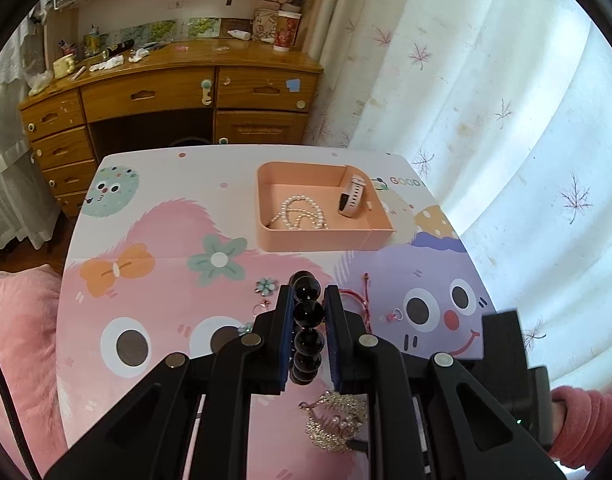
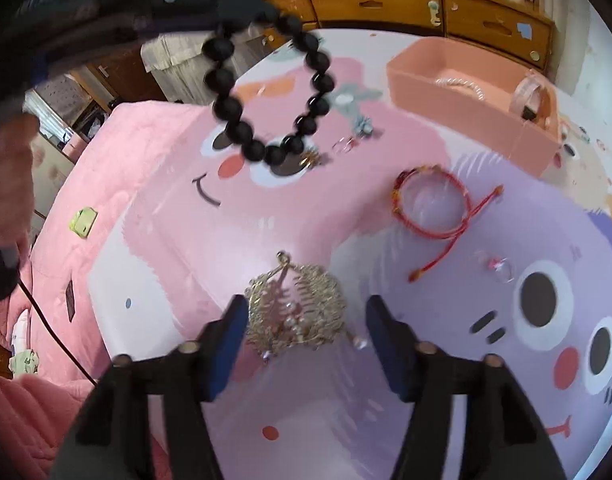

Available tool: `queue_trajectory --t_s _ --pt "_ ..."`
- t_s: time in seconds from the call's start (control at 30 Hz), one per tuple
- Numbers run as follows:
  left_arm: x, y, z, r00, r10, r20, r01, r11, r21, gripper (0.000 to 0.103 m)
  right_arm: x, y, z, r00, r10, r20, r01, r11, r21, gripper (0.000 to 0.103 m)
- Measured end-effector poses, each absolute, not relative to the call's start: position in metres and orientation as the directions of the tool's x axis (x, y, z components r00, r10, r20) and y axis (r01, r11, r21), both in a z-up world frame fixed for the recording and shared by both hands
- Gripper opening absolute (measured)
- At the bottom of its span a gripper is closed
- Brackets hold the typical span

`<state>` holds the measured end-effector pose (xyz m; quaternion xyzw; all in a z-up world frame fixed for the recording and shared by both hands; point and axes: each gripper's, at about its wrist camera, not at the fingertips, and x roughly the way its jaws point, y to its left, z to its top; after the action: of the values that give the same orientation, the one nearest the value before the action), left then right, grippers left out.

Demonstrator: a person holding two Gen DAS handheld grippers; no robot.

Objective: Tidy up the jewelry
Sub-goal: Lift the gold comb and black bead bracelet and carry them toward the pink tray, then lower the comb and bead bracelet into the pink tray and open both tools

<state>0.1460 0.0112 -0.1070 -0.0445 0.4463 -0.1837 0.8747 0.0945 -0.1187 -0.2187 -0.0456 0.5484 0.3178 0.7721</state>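
Observation:
My left gripper [image 1: 309, 300] is shut on a black bead bracelet [image 1: 307, 312] and holds it above the table; the bracelet also hangs in the right wrist view [image 2: 265, 92]. My right gripper [image 2: 301, 312] is open, its fingers on either side of a gold leaf-shaped hair comb [image 2: 297, 312] that lies on the table, also seen in the left wrist view [image 1: 336, 424]. A pink tray [image 1: 265, 236] at the far side holds a pearl necklace [image 1: 299, 212] and a white watch [image 1: 352, 196]. A red cord bracelet [image 2: 430, 204] lies on the table.
The low table [image 1: 157, 184] has a cartoon-print top. Small rings and a flower earring [image 1: 265, 286] lie near the middle. A small ring [image 2: 500, 266] lies right of the comb. A pink quilt [image 2: 105, 168] is on the left, a wooden desk [image 1: 165, 96] behind, curtains [image 1: 486, 80] on the right.

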Motion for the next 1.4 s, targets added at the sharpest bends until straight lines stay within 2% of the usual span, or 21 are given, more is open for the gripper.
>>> queue_trajectory --t_s 0.1,0.2,0.23,0.27,0.3,0.57,0.83,1.13,1.4 --pt "0.144 0.017 -0.107 0.535 -0.363 -0.763 0.276 0.929 -0.248 0.013 0.088 -0.108 -0.226 0.196 0.413 -0.889 -0.558 0.793 0.245 0.063" --pt "0.143 0.024 -0.106 0.537 -0.363 -0.761 0.277 0.929 -0.247 0.013 0.082 -0.093 -0.234 0.225 0.337 -0.914 -0.582 0.799 0.152 0.064" --pt "0.143 0.027 -0.106 0.538 -0.364 -0.76 0.277 0.928 -0.248 0.013 0.081 -0.09 -0.235 0.228 0.323 -0.918 -0.587 0.798 0.136 0.066" --pt "0.143 0.03 -0.105 0.539 -0.364 -0.76 0.276 0.929 -0.248 0.013 0.079 -0.086 -0.237 0.236 0.31 -0.921 -0.595 0.795 0.116 0.074" --pt "0.143 0.033 -0.105 0.539 -0.365 -0.759 0.276 0.928 -0.25 0.013 0.077 -0.082 -0.238 0.246 0.293 -0.924 -0.602 0.793 0.091 0.076" --pt "0.146 0.051 -0.097 0.545 -0.378 -0.748 0.296 0.922 -0.25 0.013 0.075 -0.071 -0.248 0.284 0.196 -0.938 -0.571 0.821 -0.002 0.076" --pt "0.153 0.06 -0.09 0.556 -0.401 -0.728 0.318 0.912 -0.26 0.013 0.081 -0.072 -0.247 0.298 0.191 -0.935 -0.483 0.875 0.025 0.073" --pt "0.164 0.059 -0.079 0.572 -0.425 -0.702 0.355 0.899 -0.256 0.013 0.096 -0.092 -0.237 0.29 0.252 -0.923 -0.359 0.923 0.139 0.073" --pt "0.182 0.046 -0.062 0.614 -0.466 -0.637 0.382 0.882 -0.276 0.013 0.126 -0.103 -0.203 0.389 0.26 -0.884 -0.321 0.938 0.134 0.073"
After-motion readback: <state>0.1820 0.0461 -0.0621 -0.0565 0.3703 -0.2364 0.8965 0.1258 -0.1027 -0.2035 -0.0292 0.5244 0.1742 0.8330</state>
